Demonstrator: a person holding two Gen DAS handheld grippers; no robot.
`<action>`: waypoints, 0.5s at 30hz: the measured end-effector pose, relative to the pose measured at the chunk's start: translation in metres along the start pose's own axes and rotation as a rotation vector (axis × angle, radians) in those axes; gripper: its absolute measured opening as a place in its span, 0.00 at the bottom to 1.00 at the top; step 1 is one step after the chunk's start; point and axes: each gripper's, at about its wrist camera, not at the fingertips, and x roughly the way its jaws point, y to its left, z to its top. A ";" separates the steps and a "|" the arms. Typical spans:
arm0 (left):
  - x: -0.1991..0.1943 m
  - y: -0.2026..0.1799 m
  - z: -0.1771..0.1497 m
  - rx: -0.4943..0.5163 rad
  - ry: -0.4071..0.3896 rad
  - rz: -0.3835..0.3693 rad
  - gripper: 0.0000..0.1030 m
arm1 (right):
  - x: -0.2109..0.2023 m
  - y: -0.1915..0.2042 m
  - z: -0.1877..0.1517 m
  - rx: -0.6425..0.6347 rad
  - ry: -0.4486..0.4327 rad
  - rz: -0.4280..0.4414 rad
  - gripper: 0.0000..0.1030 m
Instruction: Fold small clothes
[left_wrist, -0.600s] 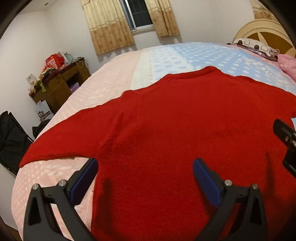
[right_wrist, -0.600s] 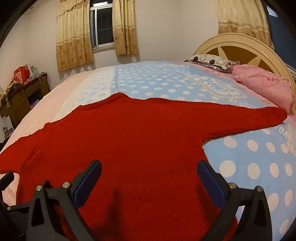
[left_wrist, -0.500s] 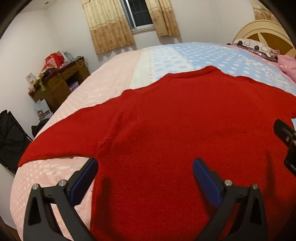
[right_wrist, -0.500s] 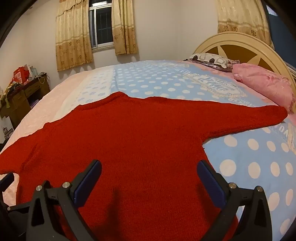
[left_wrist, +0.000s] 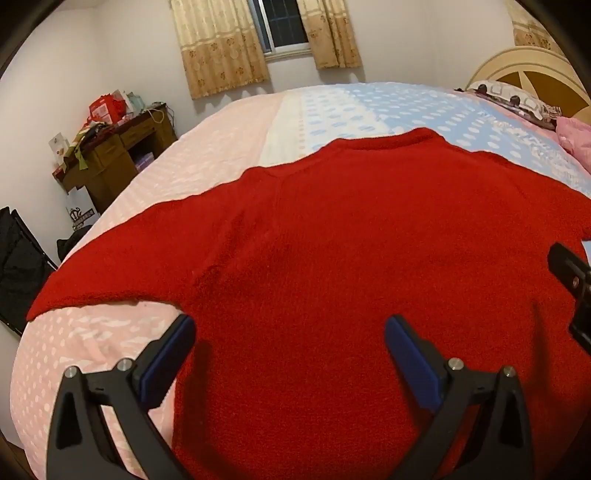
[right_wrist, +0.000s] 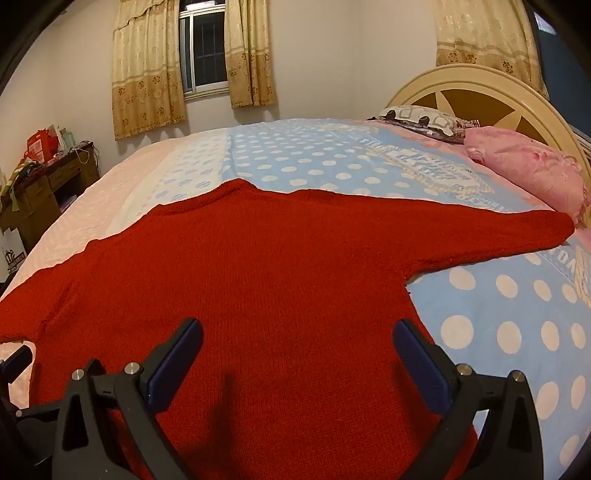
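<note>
A red knitted sweater (left_wrist: 351, 240) lies flat on the bed with both sleeves spread out to the sides, neckline at the far end. In the right wrist view the same sweater (right_wrist: 277, 266) stretches its right sleeve toward the pink pillow. My left gripper (left_wrist: 288, 328) hovers open over the sweater's lower left part, near the left armpit, nothing between its blue pads. My right gripper (right_wrist: 297, 332) hovers open over the lower right part of the body, also empty. The right gripper's tip shows at the left wrist view's right edge.
The bed (right_wrist: 498, 325) has a blue polka-dot cover and a pink section (left_wrist: 92, 343) on the left. A pink pillow (right_wrist: 528, 170) and a patterned pillow (right_wrist: 417, 116) lie by the headboard. A cluttered wooden desk (left_wrist: 110, 158) stands by the wall left of the bed.
Both grippers have drifted slightly; the sweater sits a touch lower in the left view. Jaws stay wide and the sweater has not moved.
</note>
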 end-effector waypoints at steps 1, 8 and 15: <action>0.000 0.000 0.000 -0.002 0.000 -0.001 1.00 | 0.000 0.000 0.000 0.001 0.000 0.001 0.99; 0.000 0.000 -0.002 -0.008 -0.005 -0.003 1.00 | 0.002 -0.001 -0.001 -0.002 0.008 0.000 0.99; 0.001 0.002 -0.002 -0.020 -0.005 -0.016 1.00 | 0.005 0.002 -0.003 -0.007 0.006 0.000 0.99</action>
